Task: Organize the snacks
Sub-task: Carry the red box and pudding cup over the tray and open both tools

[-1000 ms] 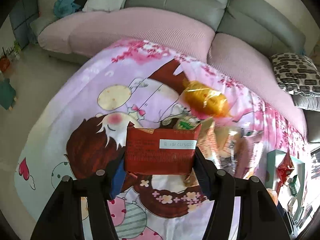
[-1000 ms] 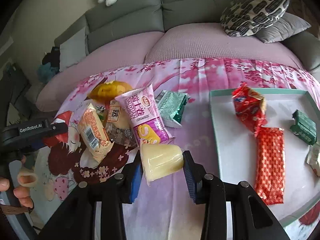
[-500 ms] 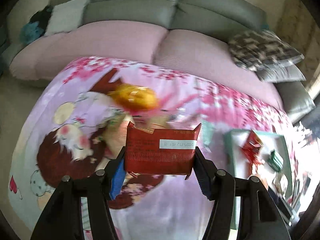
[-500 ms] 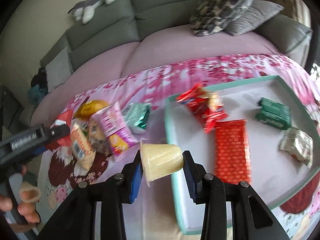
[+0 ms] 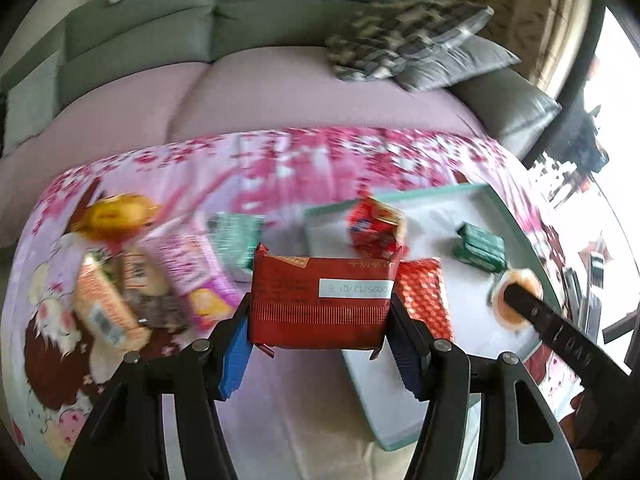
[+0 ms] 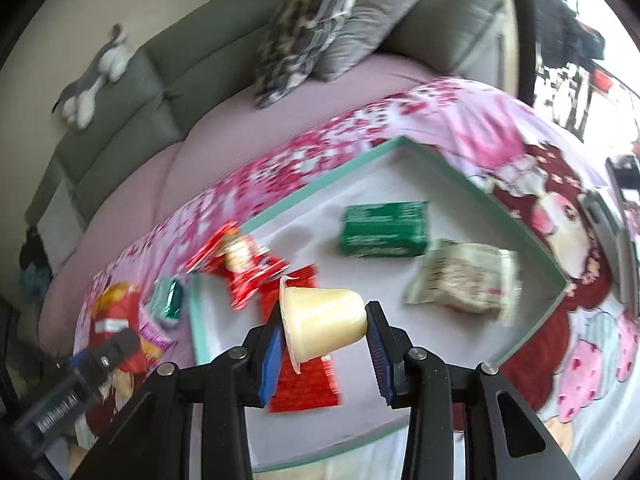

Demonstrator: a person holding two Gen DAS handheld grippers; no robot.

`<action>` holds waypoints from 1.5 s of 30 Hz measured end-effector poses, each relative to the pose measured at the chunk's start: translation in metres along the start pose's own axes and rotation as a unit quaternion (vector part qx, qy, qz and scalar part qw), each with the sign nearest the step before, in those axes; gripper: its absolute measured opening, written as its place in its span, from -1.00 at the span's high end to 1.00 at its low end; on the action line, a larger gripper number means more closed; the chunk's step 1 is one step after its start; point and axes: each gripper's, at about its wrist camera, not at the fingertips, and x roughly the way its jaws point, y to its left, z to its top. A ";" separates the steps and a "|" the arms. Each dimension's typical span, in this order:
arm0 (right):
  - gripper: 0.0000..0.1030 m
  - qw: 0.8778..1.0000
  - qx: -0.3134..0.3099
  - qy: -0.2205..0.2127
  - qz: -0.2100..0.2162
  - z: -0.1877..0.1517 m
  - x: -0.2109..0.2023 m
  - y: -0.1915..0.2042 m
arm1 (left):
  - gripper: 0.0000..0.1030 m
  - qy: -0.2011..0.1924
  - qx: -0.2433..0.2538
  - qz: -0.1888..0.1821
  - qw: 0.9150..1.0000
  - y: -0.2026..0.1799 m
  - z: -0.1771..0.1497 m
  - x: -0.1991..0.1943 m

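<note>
We are finding four snacks already lying in the tray [image 6: 516,216] at frame centre, while the left gripper [image 5: 320,316] is clamping a red packet [image 5: 320,304], the right gripper [image 6: 326,326] is clamping a jelly cup [image 6: 320,320], and several snacks [image 5: 152,264] are awaiting sorting at left.

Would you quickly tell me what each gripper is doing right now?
Left gripper: closed on the red packet.
Right gripper: closed on the jelly cup.

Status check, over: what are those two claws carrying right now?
Left gripper shut on red packet. Right gripper shut on yellow jelly cup. Tray below, path clear.
</note>
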 end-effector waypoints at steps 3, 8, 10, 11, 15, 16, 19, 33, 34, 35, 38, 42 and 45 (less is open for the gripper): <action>0.21 1.000 0.018 -0.004 -0.009 0.004 -0.003 -0.016 | -0.23 0.003 0.026 -0.011 1.000 -0.016 0.000 0.009; 0.21 0.999 0.040 -0.006 -0.015 0.008 -0.005 -0.036 | -0.23 0.014 0.051 -0.022 0.998 -0.035 0.000 0.026; 0.21 0.999 0.042 -0.005 -0.018 0.009 -0.003 -0.039 | -0.23 0.018 0.056 -0.022 0.998 -0.040 0.000 0.035; 0.21 0.999 0.042 -0.003 -0.018 0.009 -0.002 -0.040 | -0.23 0.020 0.057 -0.023 0.998 -0.042 0.000 0.039; 0.21 0.999 0.035 0.004 -0.018 0.009 0.007 -0.039 | -0.23 0.015 0.076 -0.022 0.997 -0.052 -0.003 0.050; 0.21 0.999 0.033 0.006 -0.020 0.009 0.010 -0.038 | -0.23 0.015 0.079 -0.025 0.996 -0.054 -0.004 0.052; 0.21 0.999 0.033 0.016 -0.015 0.008 0.016 -0.038 | -0.23 0.027 0.087 -0.022 0.996 -0.059 -0.006 0.062; 0.21 0.999 0.034 0.030 -0.021 0.008 0.029 -0.040 | -0.23 0.049 0.083 -0.039 0.995 -0.063 -0.008 0.088; 0.21 0.999 0.033 0.030 -0.021 0.008 0.030 -0.040 | -0.23 0.049 0.081 -0.041 0.995 -0.063 -0.007 0.090; 0.21 0.999 0.033 0.031 -0.021 0.008 0.031 -0.040 | -0.23 0.049 0.077 -0.044 0.995 -0.062 -0.006 0.091; 0.21 0.999 0.031 0.035 -0.025 0.007 0.035 -0.039 | -0.23 0.051 0.065 -0.050 0.995 -0.057 -0.004 0.093; 0.21 0.998 0.030 0.040 -0.027 0.008 0.039 -0.038 | -0.24 0.050 0.060 -0.045 0.996 -0.055 -0.002 0.092; 0.20 0.998 0.024 0.043 -0.029 0.007 0.040 -0.035 | -0.24 0.056 0.061 -0.042 0.996 -0.056 -0.003 0.091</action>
